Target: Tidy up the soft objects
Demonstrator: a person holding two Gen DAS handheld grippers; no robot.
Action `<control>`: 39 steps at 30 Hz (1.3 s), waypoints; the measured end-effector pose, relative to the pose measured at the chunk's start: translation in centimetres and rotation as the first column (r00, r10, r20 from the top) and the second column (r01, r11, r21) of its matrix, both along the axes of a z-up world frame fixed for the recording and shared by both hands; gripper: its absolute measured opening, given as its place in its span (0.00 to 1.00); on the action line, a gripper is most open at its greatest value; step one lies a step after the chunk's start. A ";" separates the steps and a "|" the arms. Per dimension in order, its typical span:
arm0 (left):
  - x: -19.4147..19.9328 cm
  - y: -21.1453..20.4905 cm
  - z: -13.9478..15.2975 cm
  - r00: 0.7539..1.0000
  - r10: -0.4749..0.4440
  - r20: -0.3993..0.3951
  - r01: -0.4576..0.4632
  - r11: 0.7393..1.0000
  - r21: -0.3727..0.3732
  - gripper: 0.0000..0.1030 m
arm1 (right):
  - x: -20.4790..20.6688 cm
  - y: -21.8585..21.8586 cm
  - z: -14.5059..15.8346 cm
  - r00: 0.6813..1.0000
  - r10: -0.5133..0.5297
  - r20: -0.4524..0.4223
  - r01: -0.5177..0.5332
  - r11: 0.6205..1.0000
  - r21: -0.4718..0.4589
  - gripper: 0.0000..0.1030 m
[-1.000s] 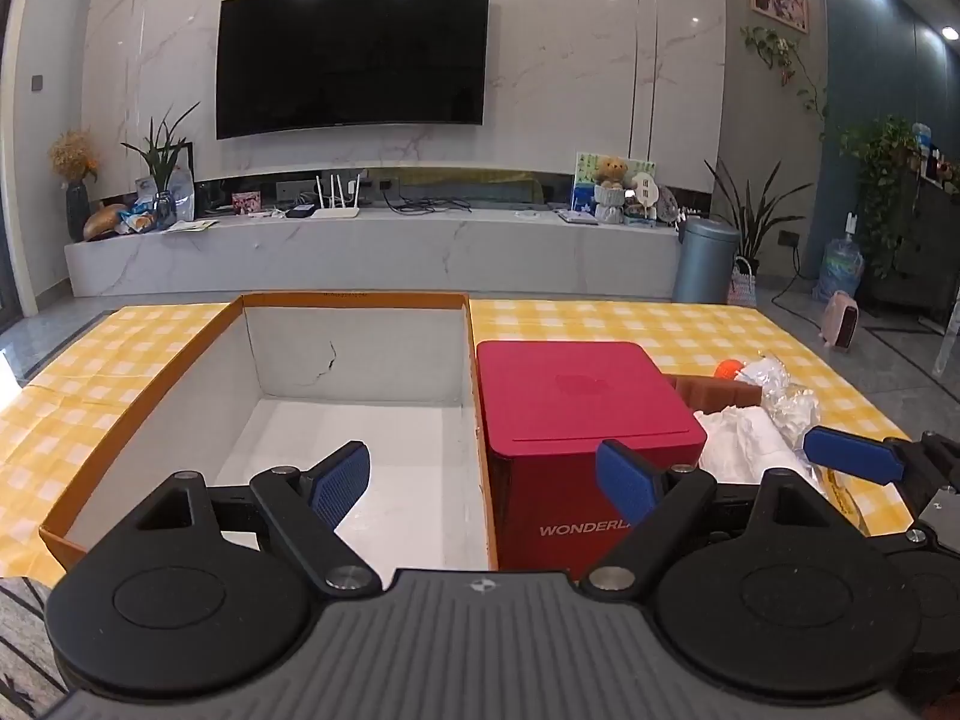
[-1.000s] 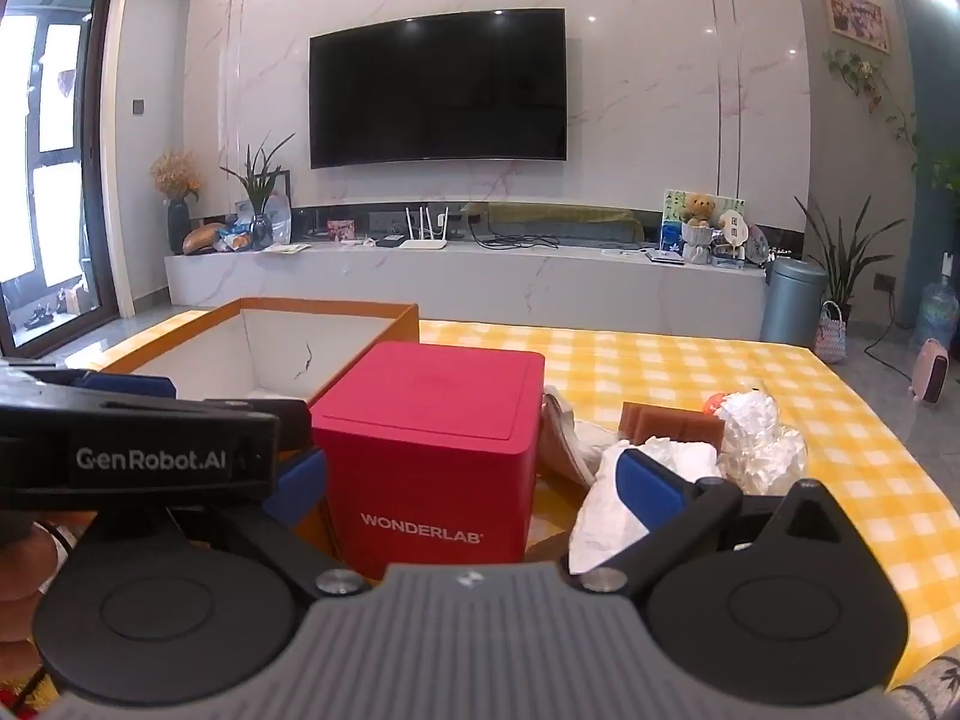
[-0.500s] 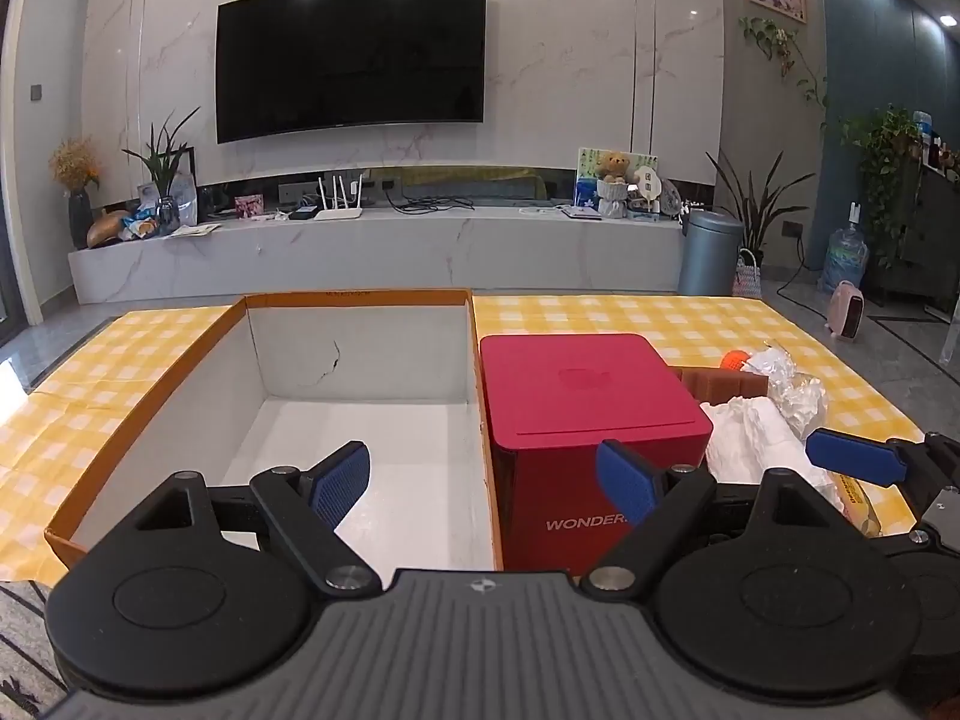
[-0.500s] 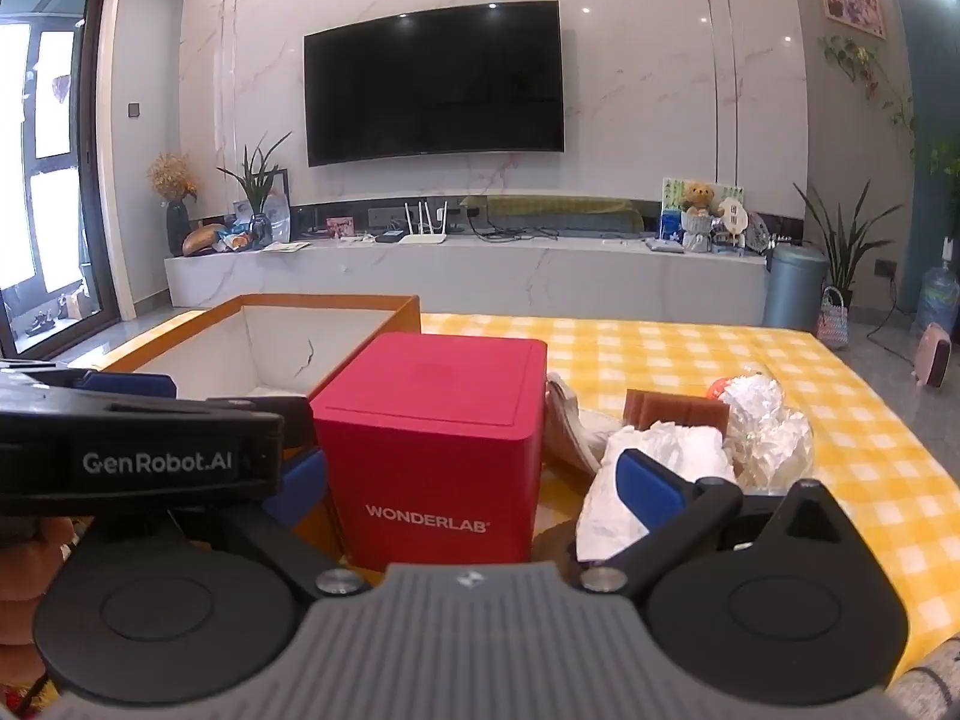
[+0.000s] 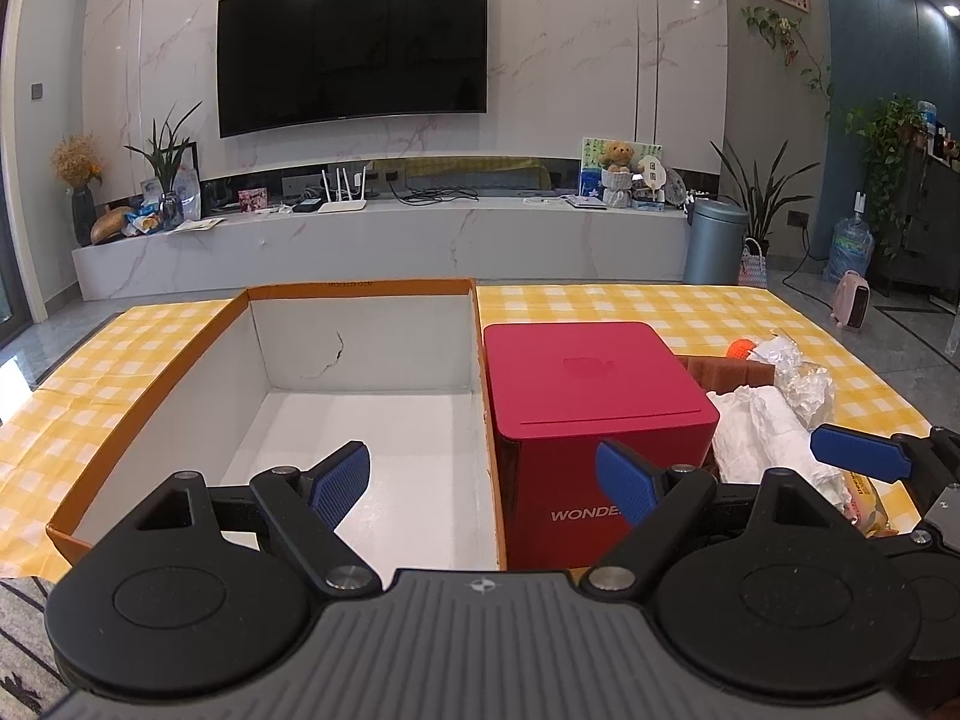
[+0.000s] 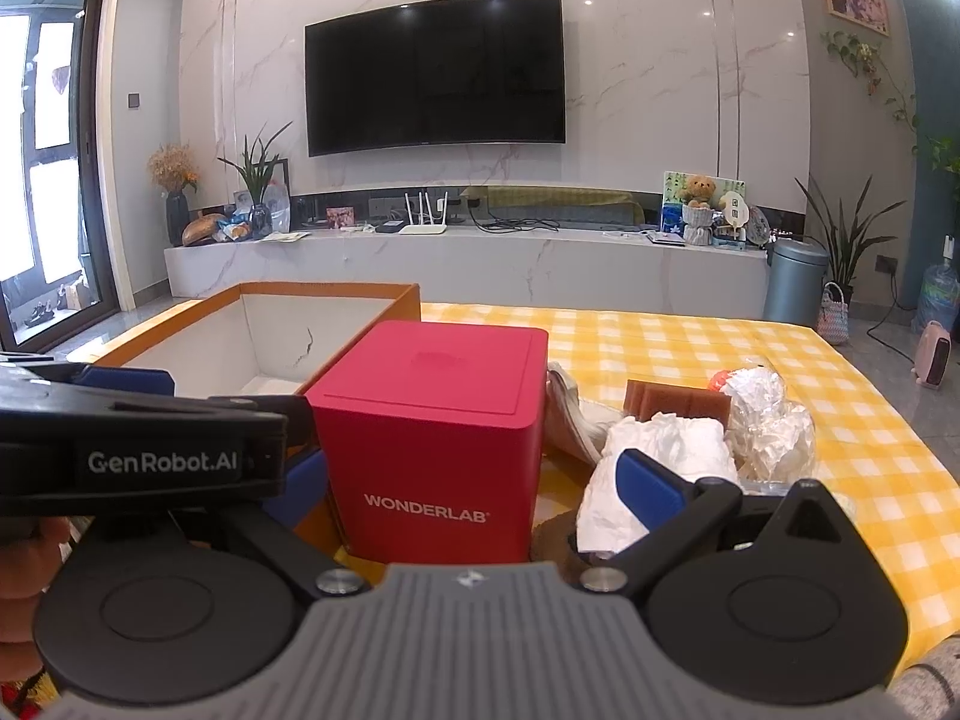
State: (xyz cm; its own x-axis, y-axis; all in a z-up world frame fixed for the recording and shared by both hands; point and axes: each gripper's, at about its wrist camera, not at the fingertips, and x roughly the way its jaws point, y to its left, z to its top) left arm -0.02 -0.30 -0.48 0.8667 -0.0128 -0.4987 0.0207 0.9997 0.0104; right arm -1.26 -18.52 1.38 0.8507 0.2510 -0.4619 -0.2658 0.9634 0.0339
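An open orange cardboard box [image 5: 360, 348] with a white, bare inside stands on the yellow checked tablecloth [image 5: 660, 306]; it also shows in the right wrist view [image 6: 336, 294]. A red WONDERLAB cube [image 5: 588, 384] [image 6: 438, 414] stands at its right side. Right of the cube lies a pile: crumpled white paper [image 5: 762, 426] [image 6: 660, 444], a foil wad [image 6: 762, 414], a brown sponge [image 6: 672, 402], an orange ball [image 5: 739, 349]. My left gripper [image 5: 483, 480] is open and empty, over the box's near edge. My right gripper [image 6: 474, 492] is open and empty, in front of the cube and paper.
A marble TV bench [image 6: 480, 264] with a router, plants and a teddy bear runs along the far wall under a TV [image 5: 354, 48]. A grey bin [image 5: 714, 240] stands on the floor at the right. My right gripper's finger [image 5: 858, 453] shows in the left wrist view.
Both views have shifted slightly, so the cube and box sit a little lower and nearer. Both grippers stay open and empty; no object has moved.
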 end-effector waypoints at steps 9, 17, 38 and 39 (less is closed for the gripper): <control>0.1 -0.1 -0.1 1.000 0.001 -0.005 -0.001 1.000 0.008 0.97 | 0.0 0.1 0.0 1.000 0.006 0.002 -0.006 1.000 -0.012 0.97; 0.1 0.0 -0.1 1.000 0.003 -0.003 -0.003 1.000 0.012 0.97 | 0.0 0.2 0.0 1.000 0.007 0.006 -0.007 1.000 -0.019 0.97; -0.1 0.1 -0.2 1.000 0.007 -0.011 -0.007 1.000 0.019 0.97 | 0.0 0.1 0.0 1.000 0.008 0.006 -0.008 1.000 -0.023 0.97; -0.1 0.1 -0.2 1.000 0.007 -0.012 -0.007 1.000 0.019 0.97 | 0.0 0.1 0.0 1.000 0.008 0.007 -0.007 1.000 -0.025 0.97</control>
State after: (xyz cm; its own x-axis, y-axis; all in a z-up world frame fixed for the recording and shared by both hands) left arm -0.13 -0.19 -0.66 0.8608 0.0027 -0.5090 0.0140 0.9995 0.0289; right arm -1.29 -18.44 1.40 0.8522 0.2459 -0.4618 -0.2731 0.9619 0.0081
